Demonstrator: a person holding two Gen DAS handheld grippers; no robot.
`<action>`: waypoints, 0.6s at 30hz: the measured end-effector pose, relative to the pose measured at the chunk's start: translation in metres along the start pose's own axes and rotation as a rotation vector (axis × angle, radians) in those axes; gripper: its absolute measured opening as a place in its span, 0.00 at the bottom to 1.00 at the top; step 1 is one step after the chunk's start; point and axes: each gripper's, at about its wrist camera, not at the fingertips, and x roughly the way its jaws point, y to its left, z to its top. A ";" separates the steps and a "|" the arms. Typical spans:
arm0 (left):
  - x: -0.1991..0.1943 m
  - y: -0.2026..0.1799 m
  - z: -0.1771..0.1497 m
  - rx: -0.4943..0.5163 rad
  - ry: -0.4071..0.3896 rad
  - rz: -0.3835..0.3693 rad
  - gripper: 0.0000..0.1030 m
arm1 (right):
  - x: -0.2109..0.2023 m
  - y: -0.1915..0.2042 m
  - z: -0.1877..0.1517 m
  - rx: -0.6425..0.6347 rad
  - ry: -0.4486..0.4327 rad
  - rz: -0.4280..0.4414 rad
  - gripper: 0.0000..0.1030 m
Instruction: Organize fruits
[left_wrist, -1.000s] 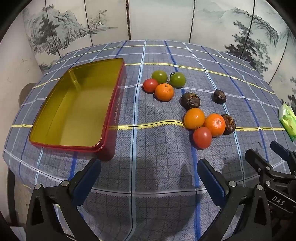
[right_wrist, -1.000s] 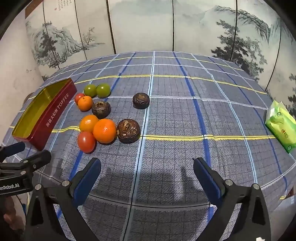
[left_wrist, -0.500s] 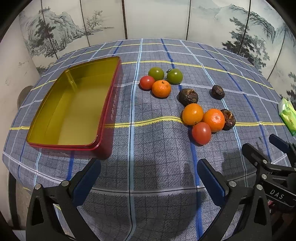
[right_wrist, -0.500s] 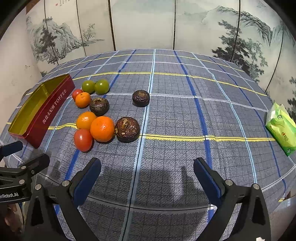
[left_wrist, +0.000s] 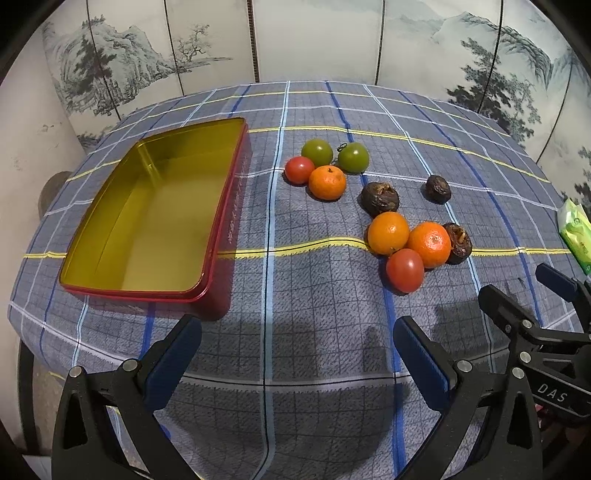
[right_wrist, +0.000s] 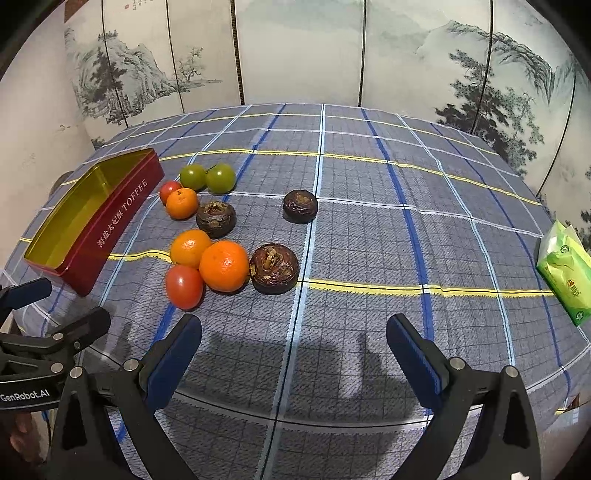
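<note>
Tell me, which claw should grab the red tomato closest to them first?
Probably the right claw: the near red tomato lies just ahead of it. The left claw points nearer the tin. Both are open.

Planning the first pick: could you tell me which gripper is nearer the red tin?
Left. The left gripper hovers just in front of the red tin; the right gripper hovers farther off, beyond the fruit.

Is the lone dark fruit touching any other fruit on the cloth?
Apart. In the right wrist view the lone dark fruit has bare checked cloth all around it, with a plain gap to the nearest dark fruit.
</note>
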 end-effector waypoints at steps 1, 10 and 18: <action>0.000 0.000 0.000 0.000 0.000 -0.001 1.00 | 0.001 0.000 0.000 0.002 0.003 0.001 0.96; 0.000 0.002 0.000 -0.007 0.001 0.005 1.00 | 0.008 -0.003 -0.002 0.008 0.033 0.017 0.96; 0.001 0.003 0.000 -0.009 0.004 0.006 1.00 | 0.010 -0.001 -0.004 0.001 0.040 0.021 0.96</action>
